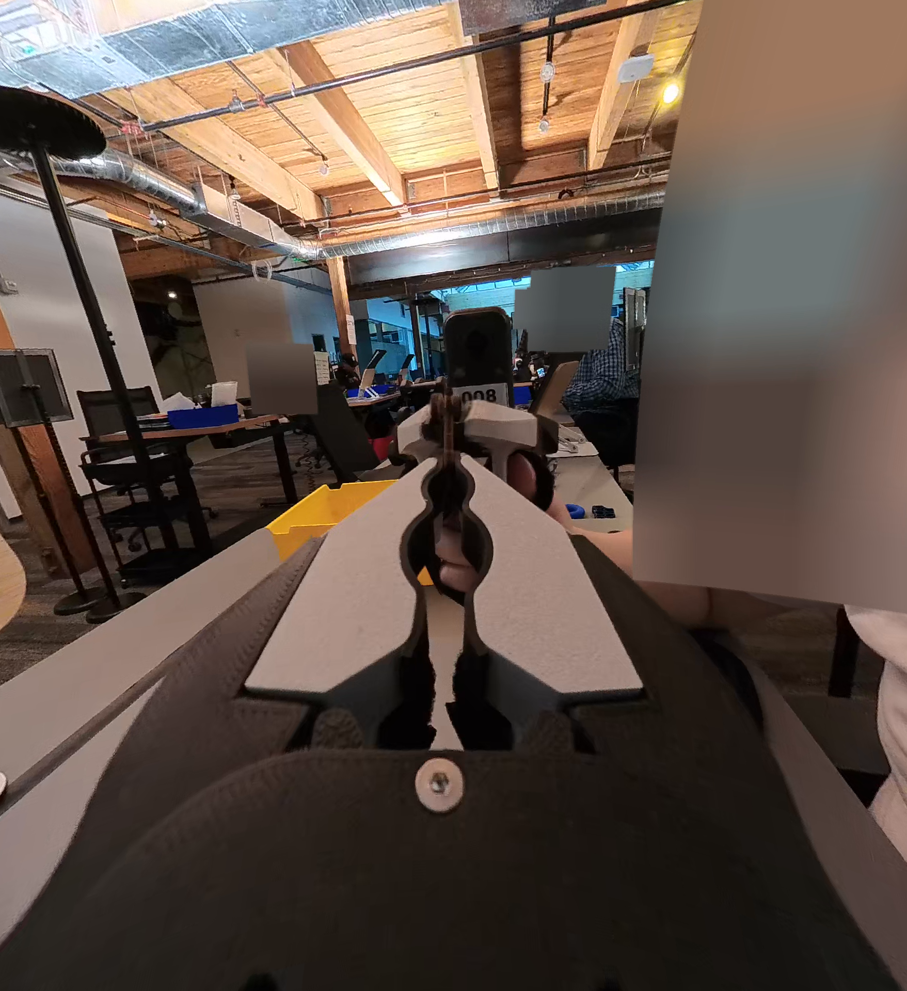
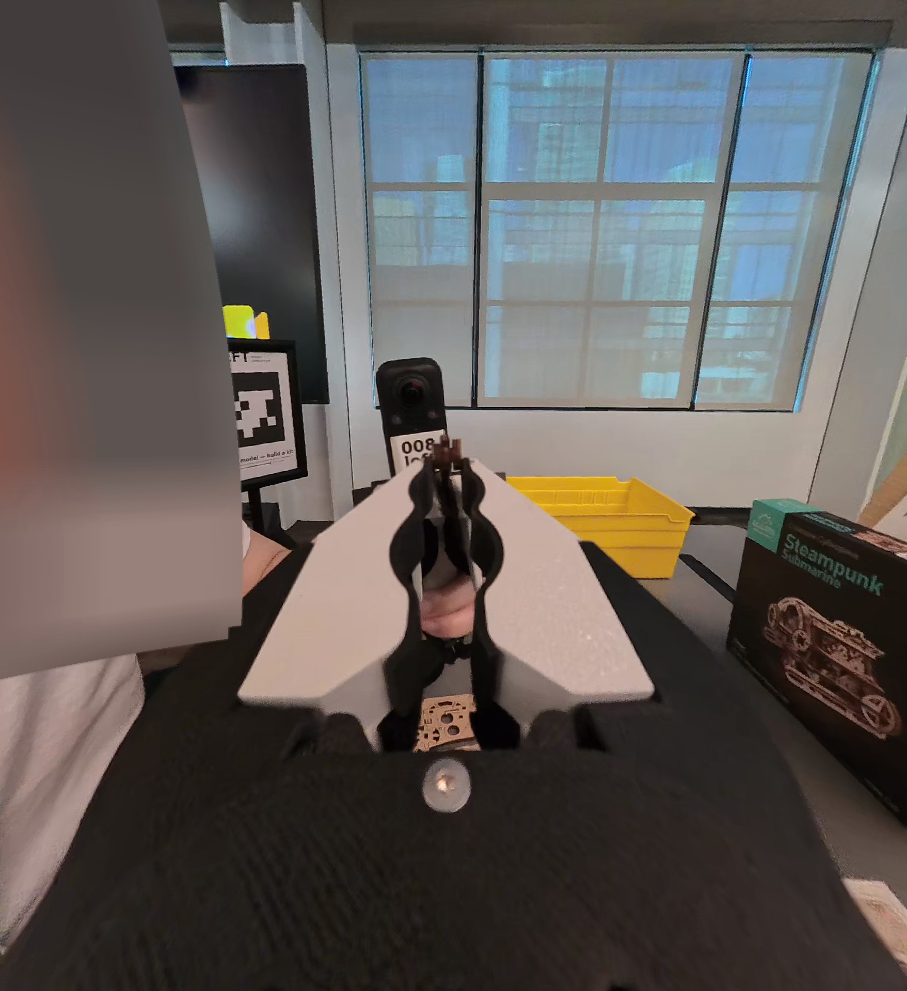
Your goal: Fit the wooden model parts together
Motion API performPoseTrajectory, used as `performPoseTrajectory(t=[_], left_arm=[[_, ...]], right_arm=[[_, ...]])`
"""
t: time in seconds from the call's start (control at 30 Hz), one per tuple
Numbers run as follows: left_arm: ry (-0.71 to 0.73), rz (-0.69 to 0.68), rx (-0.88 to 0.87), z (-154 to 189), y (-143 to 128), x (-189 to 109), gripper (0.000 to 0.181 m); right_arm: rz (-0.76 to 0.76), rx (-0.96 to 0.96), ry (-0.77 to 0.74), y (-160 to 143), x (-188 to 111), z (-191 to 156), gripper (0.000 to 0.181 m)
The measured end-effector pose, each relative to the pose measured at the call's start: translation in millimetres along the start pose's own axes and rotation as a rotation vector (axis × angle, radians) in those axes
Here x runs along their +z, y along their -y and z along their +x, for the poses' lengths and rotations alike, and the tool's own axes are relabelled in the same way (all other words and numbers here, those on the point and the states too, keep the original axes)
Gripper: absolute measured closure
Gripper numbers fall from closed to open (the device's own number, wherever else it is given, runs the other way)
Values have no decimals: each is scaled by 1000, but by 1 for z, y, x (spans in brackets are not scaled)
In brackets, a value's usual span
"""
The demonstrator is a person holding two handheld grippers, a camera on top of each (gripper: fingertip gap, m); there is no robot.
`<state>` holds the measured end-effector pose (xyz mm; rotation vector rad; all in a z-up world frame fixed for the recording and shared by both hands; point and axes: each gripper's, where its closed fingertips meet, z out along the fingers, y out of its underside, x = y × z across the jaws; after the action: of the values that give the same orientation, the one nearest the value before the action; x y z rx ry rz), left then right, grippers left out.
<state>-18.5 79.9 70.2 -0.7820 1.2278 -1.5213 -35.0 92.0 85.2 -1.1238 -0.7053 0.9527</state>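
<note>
Currently mating two wooden parts in mid-air, tip to tip, above the bench [image 2: 708, 541].

Left gripper [image 1: 447, 429] closed on thin wooden part [image 1: 447, 445]; right gripper [image 2: 448, 466] likewise pinching small wooden piece [image 2: 448, 450]. Held facing each other, tips meeting. Advise keeping both pieces in one plane, aligning tab with slot, pressing straight and gently. Yellow bin [image 2: 601, 509], model box [image 2: 837, 633], spare cut sheet [image 2: 446, 718] nearby.

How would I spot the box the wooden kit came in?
In the right wrist view, find the big window. Below it a yellow bin sits on the table; the box stands to its right. It is the only dark thing there, with a teal top and a machine drawing.
</note>
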Motion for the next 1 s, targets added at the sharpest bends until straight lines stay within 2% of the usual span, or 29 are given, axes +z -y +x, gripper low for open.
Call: performPoseTrajectory(t=[0.03, 0.2, 0.6, 0.77, 0.83, 0.87, 0.93, 1.0], left_arm=[[-2, -4, -2, 0, -1, 0, 181], [-13, -2, -35, 3, -4, 2, 181], [-19, 15, -106, 5, -4, 5, 181], [-6, 14, -108, 3, -4, 5, 181], [3, 6, -108, -1, -5, 2, 181], [-7, -4, -103, -2, -6, 2, 181], [1, 3, -93, -4, -4, 0, 181], [-7, -8, -60, -3, -4, -1, 181]], right_arm=[[-4, 14, 9, -1, 0, 0, 174], [-47, -59, -8, -3, -4, -1, 176], [-28, -97, -26, -3, -5, -2, 176], [-32, -79, -29, -3, -5, 1, 175], [-49, 8, 8, -5, -3, 3, 175], [-71, 22, 32, -5, -3, 2, 174], [-73, 3, 68, 0, -6, -1, 159], [-106, -18, 59, 1, -8, -1, 162]])
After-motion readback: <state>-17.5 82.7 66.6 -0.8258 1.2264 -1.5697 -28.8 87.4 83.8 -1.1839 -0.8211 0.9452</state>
